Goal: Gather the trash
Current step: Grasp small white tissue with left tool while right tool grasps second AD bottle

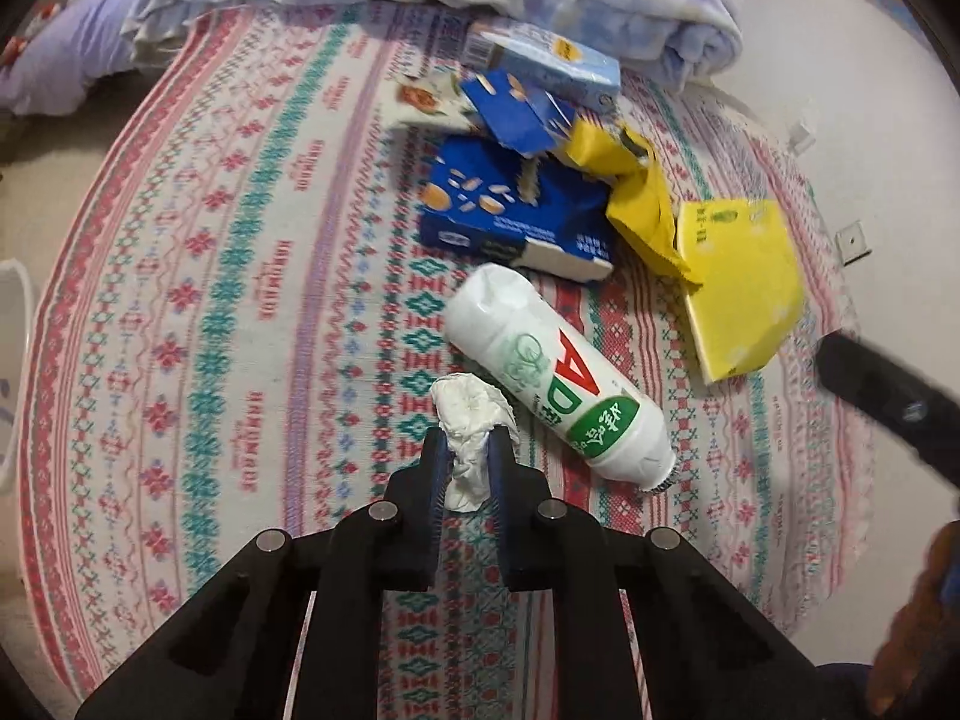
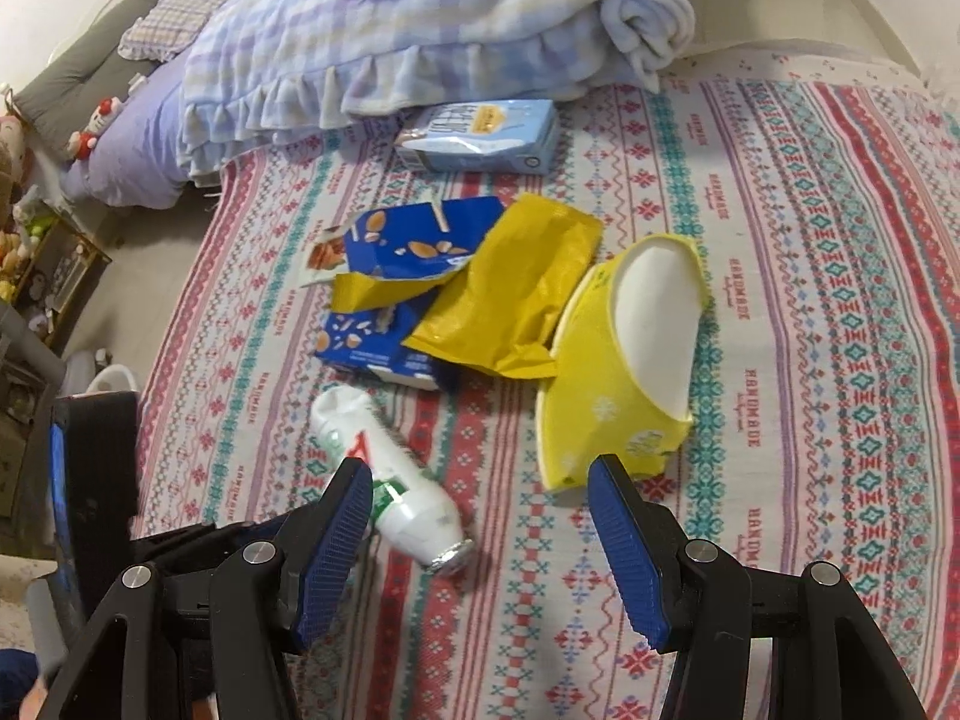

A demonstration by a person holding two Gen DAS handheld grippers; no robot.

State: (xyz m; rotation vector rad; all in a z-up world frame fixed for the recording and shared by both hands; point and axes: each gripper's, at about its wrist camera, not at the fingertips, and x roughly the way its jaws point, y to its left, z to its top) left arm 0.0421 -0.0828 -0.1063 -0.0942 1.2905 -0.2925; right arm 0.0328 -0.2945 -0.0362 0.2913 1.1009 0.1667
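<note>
My left gripper [image 1: 469, 441] is shut on a crumpled white tissue [image 1: 471, 414], just above the patterned bedspread [image 1: 240, 276]. A white plastic bottle [image 1: 558, 375] lies on its side right of it; it also shows in the right wrist view [image 2: 396, 489]. Beyond lie a blue carton [image 1: 510, 210], torn blue packaging [image 1: 519, 108], a yellow wrapper [image 1: 636, 186], a yellow box [image 1: 744, 294] and a pale blue carton [image 1: 552, 60]. My right gripper [image 2: 480, 474] is open and empty, above the bedspread between the bottle and the yellow box [image 2: 624, 360].
A folded lilac blanket [image 2: 420, 30] lies at the far side of the bed. Soft toys and a shelf [image 2: 36, 240] stand at the left on the floor. A white bin's rim [image 1: 12, 360] shows at the left edge. The other gripper's arm [image 1: 888, 396] reaches in at right.
</note>
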